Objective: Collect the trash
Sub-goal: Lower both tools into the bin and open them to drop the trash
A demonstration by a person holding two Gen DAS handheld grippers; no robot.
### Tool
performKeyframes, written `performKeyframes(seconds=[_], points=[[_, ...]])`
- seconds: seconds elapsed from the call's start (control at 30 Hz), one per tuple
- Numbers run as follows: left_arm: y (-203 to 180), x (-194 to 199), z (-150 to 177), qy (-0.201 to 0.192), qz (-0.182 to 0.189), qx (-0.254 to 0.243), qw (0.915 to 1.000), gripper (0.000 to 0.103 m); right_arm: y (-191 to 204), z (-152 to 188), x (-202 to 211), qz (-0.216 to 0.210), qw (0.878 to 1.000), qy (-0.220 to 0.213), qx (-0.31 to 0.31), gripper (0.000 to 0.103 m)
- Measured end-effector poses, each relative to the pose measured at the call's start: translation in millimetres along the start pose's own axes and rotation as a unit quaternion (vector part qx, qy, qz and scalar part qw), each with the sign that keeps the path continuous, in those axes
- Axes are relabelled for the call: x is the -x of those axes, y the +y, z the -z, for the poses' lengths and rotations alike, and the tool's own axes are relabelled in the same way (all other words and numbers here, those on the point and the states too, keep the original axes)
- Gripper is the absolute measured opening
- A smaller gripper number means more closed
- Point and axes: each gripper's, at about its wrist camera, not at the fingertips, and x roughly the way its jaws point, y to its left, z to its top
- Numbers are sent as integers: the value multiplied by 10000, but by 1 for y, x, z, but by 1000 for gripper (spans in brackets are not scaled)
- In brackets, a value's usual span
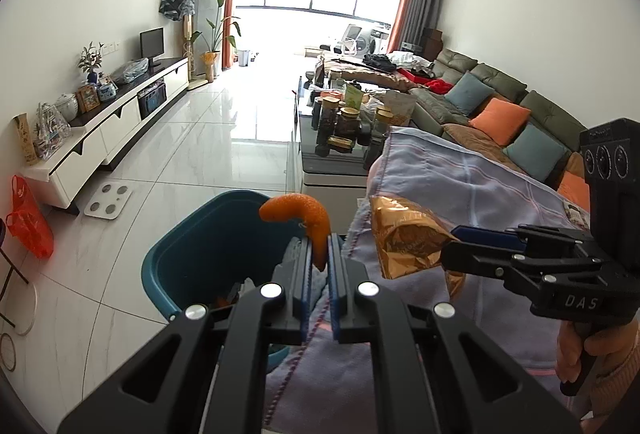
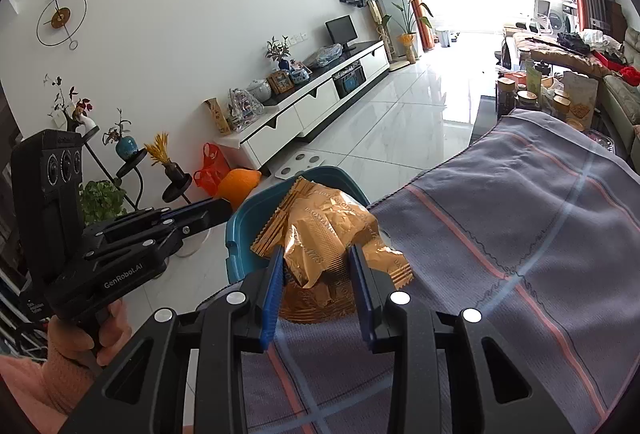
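My left gripper [image 1: 319, 254] is shut on a curled orange peel [image 1: 298, 213] and holds it above the teal trash bin [image 1: 192, 254]. The peel also shows in the right wrist view [image 2: 238, 185], at the tip of the left gripper [image 2: 224, 207]. My right gripper [image 2: 316, 258] is shut on a crumpled gold snack wrapper [image 2: 324, 234], held over the table's edge next to the bin [image 2: 240, 230]. In the left wrist view the right gripper [image 1: 456, 246] holds the wrapper [image 1: 404, 238] to the right of the peel.
A grey-blue striped cloth [image 2: 520, 254] covers the table beside the bin. Some trash lies inside the bin [image 1: 232, 294]. Jars and boxes [image 1: 348, 117] crowd a dark coffee table beyond. A sofa [image 1: 500, 105] runs along the right, a TV cabinet [image 1: 120, 121] along the left.
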Motion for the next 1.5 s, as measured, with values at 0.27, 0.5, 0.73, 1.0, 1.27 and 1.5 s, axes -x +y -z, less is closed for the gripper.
performKeyframes(seconds=[0.27,0.5,0.73,1.0,1.27,1.5], points=[[10,-6,0,47,-114,103,9999,9,7,-4,-11,-4,9999,61,88,32],[12,-10,2,59,-145,130,9998,9,6,-7,-16,-10,9999,102,100,32],[14,-14,3,76,-176,174,9997,9,11,-11,-27,-4,9996,188,187,32],[16,-19,4,113,-224,215,9995,9,14,-14,-35,-3,9994,239,235,32],[18,-20,5,133,-258,250,9993,9,15,-14,-41,3,9992,288,262,33],[19,-23,5,150,-281,264,9991,9,17,-14,-45,3,9991,317,298,33]])
